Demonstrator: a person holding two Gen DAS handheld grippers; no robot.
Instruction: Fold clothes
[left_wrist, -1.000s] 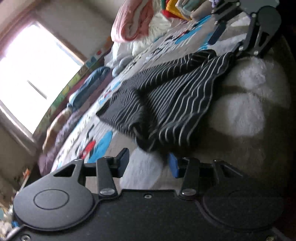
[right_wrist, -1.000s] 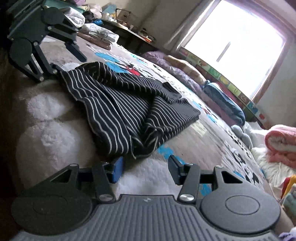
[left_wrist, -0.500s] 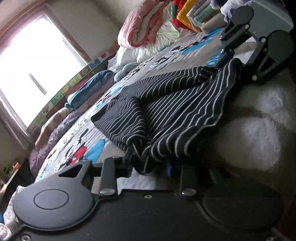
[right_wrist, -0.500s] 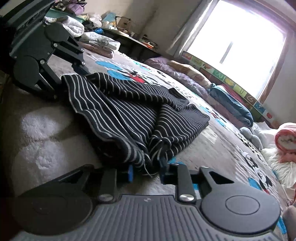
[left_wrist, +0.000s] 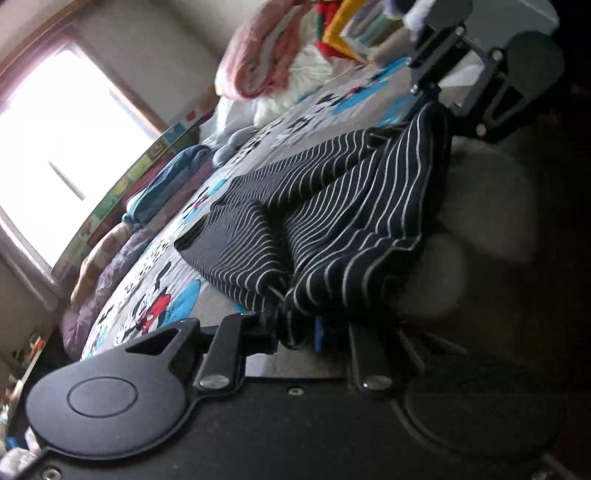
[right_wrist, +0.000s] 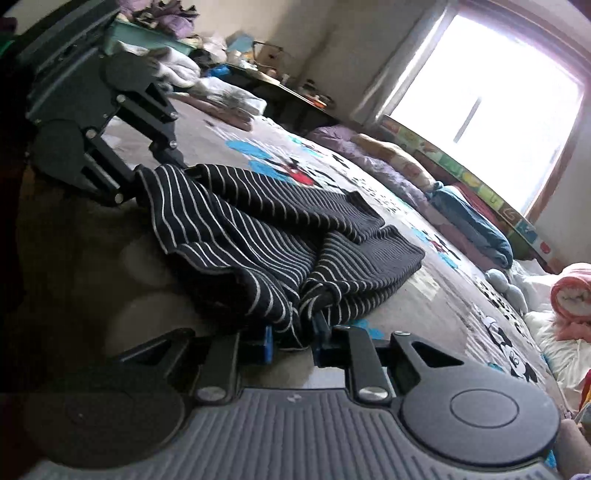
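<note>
A black garment with thin white stripes (left_wrist: 332, 221) lies loosely bunched on a bed with a cartoon-print cover (left_wrist: 155, 306). At the bottom of the left wrist view, my left gripper (left_wrist: 295, 332) is shut on one corner of the garment's near hem. In that same view my right gripper (left_wrist: 432, 107) holds the other corner at top right. In the right wrist view, the right gripper (right_wrist: 291, 341) is shut on a bunched fold of the garment (right_wrist: 277, 240). The left gripper (right_wrist: 159, 170) pinches the far end at upper left there. Both pinched corners are hidden between the pads.
A pink rolled blanket (left_wrist: 258, 62) and stacked folded clothes (left_wrist: 354, 26) sit at one end of the bed. A blue bundle (right_wrist: 472, 221) and purple pillows lie under the bright window (right_wrist: 480, 92). A cluttered dark table (right_wrist: 280, 85) stands beyond the bed.
Both grippers were open in front of the garment's edge one second ago. Each has since moved onto the hem and shut on it, and the held corners now sit slightly raised.
</note>
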